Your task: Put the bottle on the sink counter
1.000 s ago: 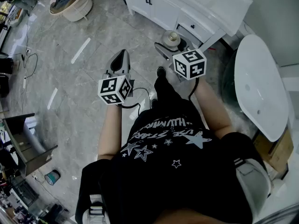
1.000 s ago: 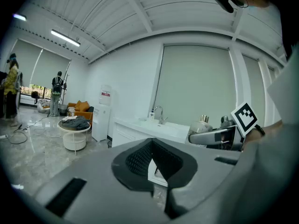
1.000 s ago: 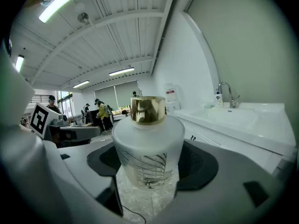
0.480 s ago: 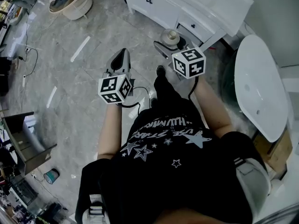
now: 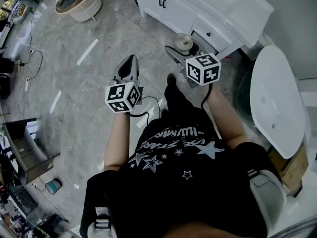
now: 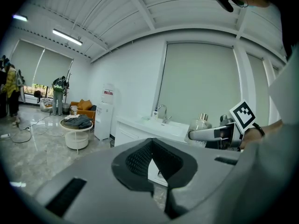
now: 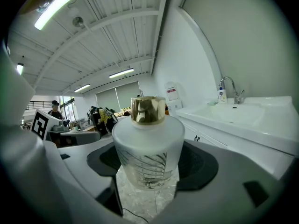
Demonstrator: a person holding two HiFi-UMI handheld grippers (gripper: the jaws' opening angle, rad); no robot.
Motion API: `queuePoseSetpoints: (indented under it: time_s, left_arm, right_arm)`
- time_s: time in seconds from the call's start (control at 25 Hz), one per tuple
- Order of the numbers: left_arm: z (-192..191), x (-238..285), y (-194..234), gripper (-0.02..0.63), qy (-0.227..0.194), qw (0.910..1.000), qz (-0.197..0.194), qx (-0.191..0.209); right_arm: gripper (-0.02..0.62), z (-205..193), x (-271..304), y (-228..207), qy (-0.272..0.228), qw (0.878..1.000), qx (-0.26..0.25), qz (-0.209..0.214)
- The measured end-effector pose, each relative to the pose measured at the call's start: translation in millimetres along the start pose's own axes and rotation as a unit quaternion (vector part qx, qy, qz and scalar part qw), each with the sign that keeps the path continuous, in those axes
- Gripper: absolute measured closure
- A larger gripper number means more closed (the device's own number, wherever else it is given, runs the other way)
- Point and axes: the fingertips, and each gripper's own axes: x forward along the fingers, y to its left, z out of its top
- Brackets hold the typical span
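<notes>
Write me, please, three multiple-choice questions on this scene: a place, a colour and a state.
1. Where is the bottle?
A. on the floor
B. in the right gripper
C. in a drawer
2. What colour is its cap?
A. gold
B. black
C. red
3. How do the jaws of the left gripper stand?
A. wide apart
B. shut on a cloth
C. together, empty
Answers: 1 B, its jaws flank the glass body; 2 A, the cap shines gold; 3 C, the jaws meet with nothing between.
</notes>
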Motion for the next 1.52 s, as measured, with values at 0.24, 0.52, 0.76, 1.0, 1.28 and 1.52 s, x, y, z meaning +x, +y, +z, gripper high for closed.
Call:
queuePoseSetpoints:
  time_s: [0.24, 0.52, 0.76, 1.0, 1.28, 1.52]
  left_arm:
    - [12.7, 54.5, 16.5, 0.598, 0.002, 1.0000, 0.005, -0.002]
    - [40.6, 152.4, 52.7, 0.598, 0.002, 1.0000, 0.008, -0.003]
    - [73.5, 232.7, 81.4, 0.598, -0.006, 0.9999, 0.012, -0.001]
    - [98.8, 296.3, 91.8, 0.598, -0.016, 0.9998, 0.013, 0.007]
    - [116.7, 332.6, 111.5, 0.598, -0.013, 0.9998, 0.013, 0.010]
    - [126.8, 376.9, 140.7, 0.598, -0.012, 0.9999, 0.004, 0.006]
  right_arm:
    - [0.267, 23.8, 39.4, -39.1, -0.004, 1.000, 0.000, 0.008]
    - [0.267, 61.9, 116.0, -109.1, 0.001, 1.000, -0.001, 0.012]
    - [0.267, 105.5, 173.6, -164.9, -0.006, 1.000, -0.008, 0.012]
    - [0.267, 134.2, 206.9, -217.7, -0.011, 1.000, -0.012, 0.009]
    - [0.267, 152.7, 238.9, -250.7, -0.007, 1.000, -0.002, -0.003]
    - [0.267, 157.9, 279.3, -267.2, 0.007, 1.000, 0.000, -0.007]
